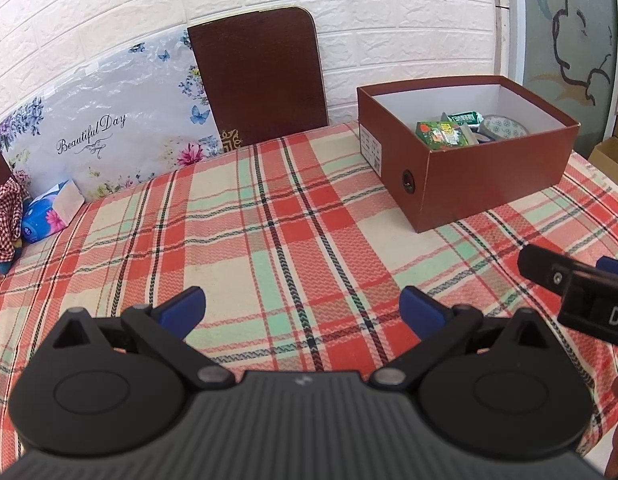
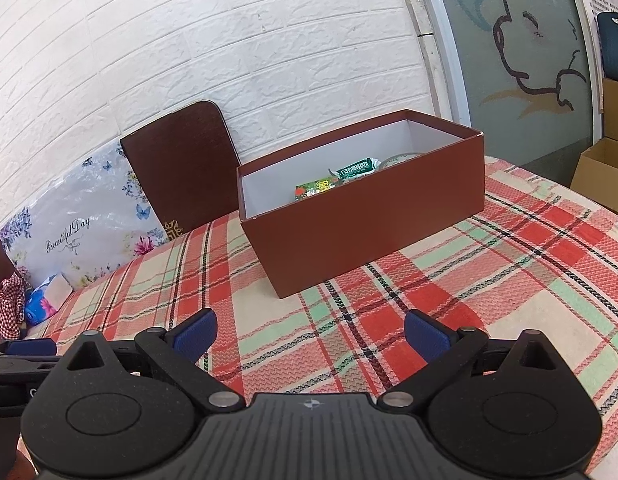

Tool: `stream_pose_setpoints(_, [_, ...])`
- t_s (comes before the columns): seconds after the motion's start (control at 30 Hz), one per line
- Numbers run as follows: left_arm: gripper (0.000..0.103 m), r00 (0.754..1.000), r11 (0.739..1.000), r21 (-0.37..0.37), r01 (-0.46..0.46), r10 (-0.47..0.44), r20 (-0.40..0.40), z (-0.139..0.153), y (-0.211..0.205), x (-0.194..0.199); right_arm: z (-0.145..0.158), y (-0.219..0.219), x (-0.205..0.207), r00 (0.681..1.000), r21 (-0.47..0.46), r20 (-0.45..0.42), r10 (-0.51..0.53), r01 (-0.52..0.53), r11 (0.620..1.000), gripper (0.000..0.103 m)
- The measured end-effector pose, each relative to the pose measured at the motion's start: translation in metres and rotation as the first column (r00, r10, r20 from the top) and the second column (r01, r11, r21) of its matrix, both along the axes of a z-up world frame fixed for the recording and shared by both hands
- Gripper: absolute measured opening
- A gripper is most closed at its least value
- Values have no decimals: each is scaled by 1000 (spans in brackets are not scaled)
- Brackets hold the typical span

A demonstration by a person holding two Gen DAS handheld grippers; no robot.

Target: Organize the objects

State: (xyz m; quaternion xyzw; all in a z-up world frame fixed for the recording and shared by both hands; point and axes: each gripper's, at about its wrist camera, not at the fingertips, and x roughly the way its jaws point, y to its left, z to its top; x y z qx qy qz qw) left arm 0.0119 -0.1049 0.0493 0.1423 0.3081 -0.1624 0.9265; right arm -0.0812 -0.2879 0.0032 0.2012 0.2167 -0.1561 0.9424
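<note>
Both claws hang wide and empty over the plaid-clothed worktop point(image 1: 269, 220): the left claw point(image 1: 303, 306) and the right claw point(image 2: 309, 330). The small goods, a green snack packet point(image 1: 443, 133) and a tape roll point(image 1: 505, 127), already lie in the open brown cardboard box point(image 1: 481, 184). They are probably light and crushable, best pinched by their edges. A tissue pack point(image 1: 49, 212) and a checked cloth point(image 1: 5, 220) sit well apart by the wall; nothing blocks the way.

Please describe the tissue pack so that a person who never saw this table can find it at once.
Start at the brown box on the plaid cloth, then go across to the opposite, left end by the wall. There, under the floral bag and beside a red checked rag, lies the tissue pack. It is the only blue thing there.
</note>
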Motion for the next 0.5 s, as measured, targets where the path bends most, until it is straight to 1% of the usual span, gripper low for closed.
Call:
stream_pose_setpoints(0.13, [103,1000,1000,2,-1,1,-18,1,0,2,0,-2,1,1000,0,-1,3,-3,1000,101])
stream_pose_setpoints(0.33, [103,1000,1000,17,0,0,-11,1,-2,0,-1,-1,0,1000,1,0,-7,7,1000,101])
stream_pose_setpoints(0.5, [103,1000,1000,22,-17,17,-1,1,0,1,-2,1,-1,1000,-1,-4,-12,12,1000,101])
